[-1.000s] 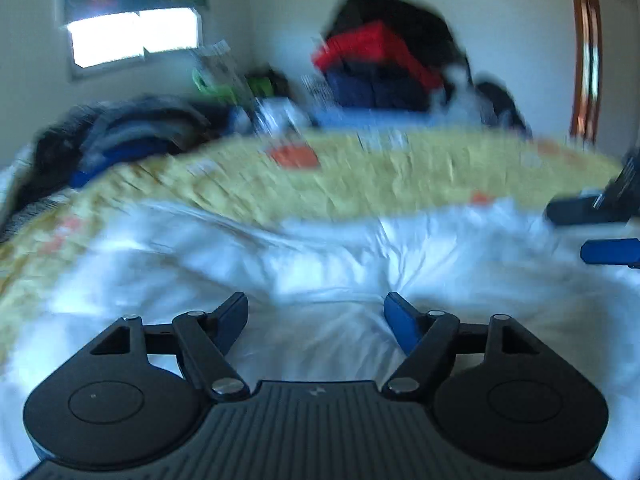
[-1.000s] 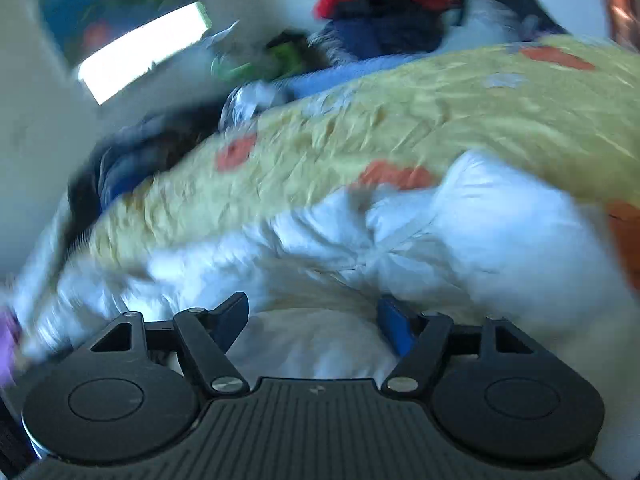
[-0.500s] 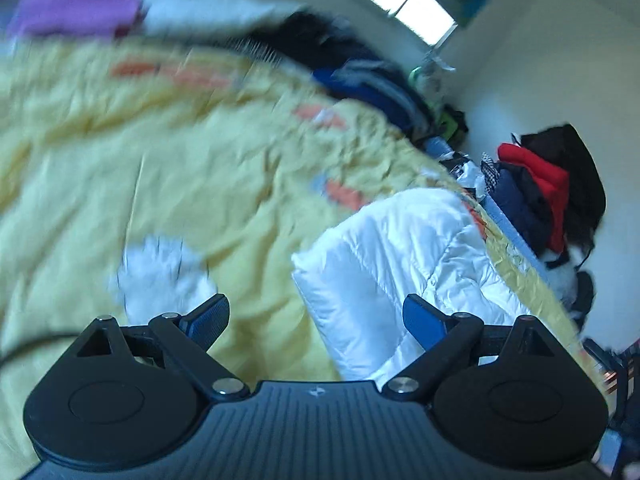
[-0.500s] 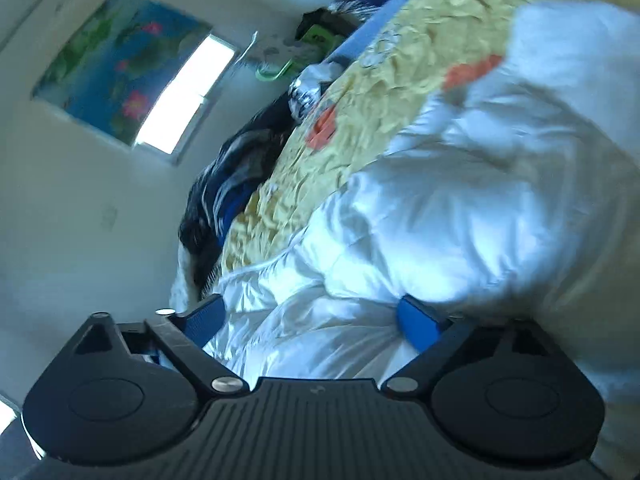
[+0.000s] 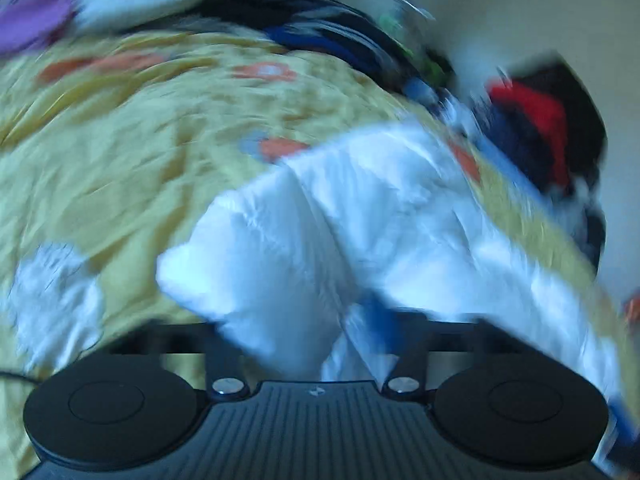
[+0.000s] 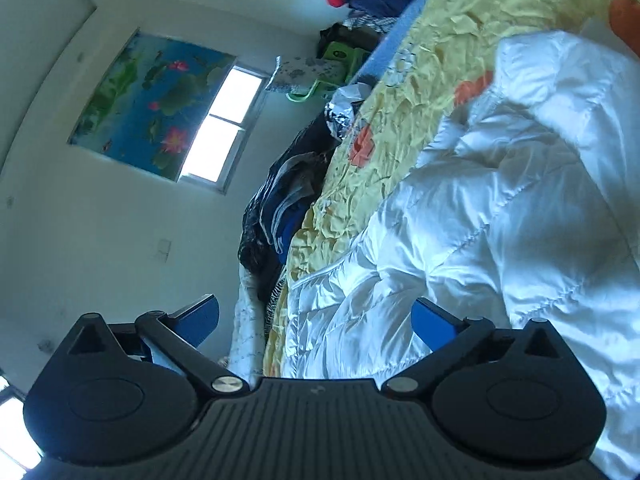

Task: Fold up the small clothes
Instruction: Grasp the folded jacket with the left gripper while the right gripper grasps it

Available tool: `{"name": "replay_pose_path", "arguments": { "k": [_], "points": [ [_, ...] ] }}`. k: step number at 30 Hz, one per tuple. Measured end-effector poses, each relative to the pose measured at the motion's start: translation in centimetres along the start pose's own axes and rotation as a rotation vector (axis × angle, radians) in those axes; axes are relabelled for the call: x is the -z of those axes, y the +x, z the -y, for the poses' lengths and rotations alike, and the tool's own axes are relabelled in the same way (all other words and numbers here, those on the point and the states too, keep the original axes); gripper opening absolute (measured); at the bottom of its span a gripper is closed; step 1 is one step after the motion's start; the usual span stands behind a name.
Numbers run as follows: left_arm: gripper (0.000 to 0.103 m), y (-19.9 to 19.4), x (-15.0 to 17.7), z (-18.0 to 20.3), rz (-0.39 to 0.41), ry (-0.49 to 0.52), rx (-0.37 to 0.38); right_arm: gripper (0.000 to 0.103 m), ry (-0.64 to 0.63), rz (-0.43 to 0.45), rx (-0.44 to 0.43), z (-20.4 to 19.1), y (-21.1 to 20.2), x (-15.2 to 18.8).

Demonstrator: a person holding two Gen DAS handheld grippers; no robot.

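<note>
A white puffy jacket (image 5: 360, 216) lies on the yellow flowered quilt (image 5: 120, 152). My left gripper (image 5: 304, 320) has a near corner of the jacket bunched between its fingers, and its jaws are closing on it. One blue finger (image 5: 380, 320) shows; the fabric hides the other, and the view is blurred. In the right wrist view, which is rolled to the side, the jacket (image 6: 500, 216) fills the right half. My right gripper (image 6: 316, 312) is wide and still opening. Its right finger (image 6: 432, 320) is beside the jacket, and nothing is pressed between the two fingers.
Dark clothes (image 6: 280, 208) are heaped at the quilt's (image 6: 400, 128) far edge. A red and navy pile (image 5: 532, 128) sits by the wall. A purple item (image 5: 28, 24) and a white patch (image 5: 56, 292) lie on the quilt. A window (image 6: 224, 128) and a lotus picture (image 6: 148, 104) hang on the wall.
The left gripper has moved onto the jacket's corner and drawn its jaws in around it. The right gripper's jaws have spread wider and its view has rolled further.
</note>
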State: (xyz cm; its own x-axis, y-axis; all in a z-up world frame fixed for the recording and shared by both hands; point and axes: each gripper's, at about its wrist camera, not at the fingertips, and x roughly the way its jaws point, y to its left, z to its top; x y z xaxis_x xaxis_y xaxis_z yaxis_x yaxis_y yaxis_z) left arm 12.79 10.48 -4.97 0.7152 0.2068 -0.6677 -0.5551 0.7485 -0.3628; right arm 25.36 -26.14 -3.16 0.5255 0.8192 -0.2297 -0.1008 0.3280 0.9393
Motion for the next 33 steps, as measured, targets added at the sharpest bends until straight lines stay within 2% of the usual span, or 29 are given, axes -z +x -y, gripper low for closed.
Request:
{"name": "replay_pose_path", "arguments": {
  "k": [4, 8, 9, 13, 15, 17, 21, 23, 25, 26, 27, 28, 30, 33],
  "points": [
    [0.023, -1.4, -0.3, 0.6, 0.022, -0.006, -0.015, 0.102, 0.023, -0.002, 0.019, 1.2, -0.3, 0.0],
    [0.018, -4.2, -0.9, 3.4, 0.140, 0.102, 0.006, 0.101, 0.052, -0.021, 0.053, 2.9, 0.3, 0.0],
    [0.017, -5.0, -0.9, 4.4, 0.171, 0.145, 0.023, 0.102, 0.095, -0.009, 0.036, 4.0, 0.3, 0.0],
    [0.017, -8.8, -0.2, 9.6, 0.292, 0.326, 0.121, 0.102, 0.312, 0.092, -0.123, 8.7, -0.7, 0.2],
    [0.017, -10.1, 1.1, 12.8, 0.328, 0.440, 0.180, 0.097, 0.339, 0.116, -0.161, 9.7, -0.9, 0.6],
    [0.017, -10.9, 3.3, 16.1, 0.331, 0.568, 0.255, 0.095, 0.328, 0.121, -0.175, 10.0, -0.9, 0.8],
    [0.017, -10.8, 8.2, 20.4, 0.259, 0.801, 0.405, 0.097, 0.366, 0.122, -0.229, 10.8, -1.0, 0.9],
    [0.017, -10.3, 10.0, 20.9, 0.235, 0.865, 0.426, 0.103, 0.496, 0.117, -0.326, 12.1, -1.2, 0.7],
    [0.017, -9.8, 11.1, 20.8, 0.217, 0.913, 0.425, 0.103, 0.647, 0.110, -0.439, 13.5, -1.7, 0.4],
    [0.017, -9.6, 11.5, 20.7, 0.217, 0.935, 0.423, 0.103, 0.679, 0.110, -0.488, 13.7, -2.0, 0.2],
    [0.017, -9.5, 11.8, 20.6, 0.223, 0.955, 0.419, 0.103, 0.670, 0.111, -0.523, 13.5, -2.5, -0.2],
    [0.017, -9.4, 12.1, 20.6, 0.229, 0.981, 0.416, 0.103, 0.613, 0.094, -0.515, 12.6, -3.1, -1.0],
    [0.017, -9.5, 13.1, 21.0, 0.239, 1.025, 0.420, 0.103, 0.413, 0.013, -0.412, 9.3, -3.8, -3.0],
    [0.017, -9.5, 14.4, 21.5, 0.268, 1.114, 0.443, 0.103, 0.073, -0.119, -0.192, 3.2, -3.3, -4.7]
  ]
}}
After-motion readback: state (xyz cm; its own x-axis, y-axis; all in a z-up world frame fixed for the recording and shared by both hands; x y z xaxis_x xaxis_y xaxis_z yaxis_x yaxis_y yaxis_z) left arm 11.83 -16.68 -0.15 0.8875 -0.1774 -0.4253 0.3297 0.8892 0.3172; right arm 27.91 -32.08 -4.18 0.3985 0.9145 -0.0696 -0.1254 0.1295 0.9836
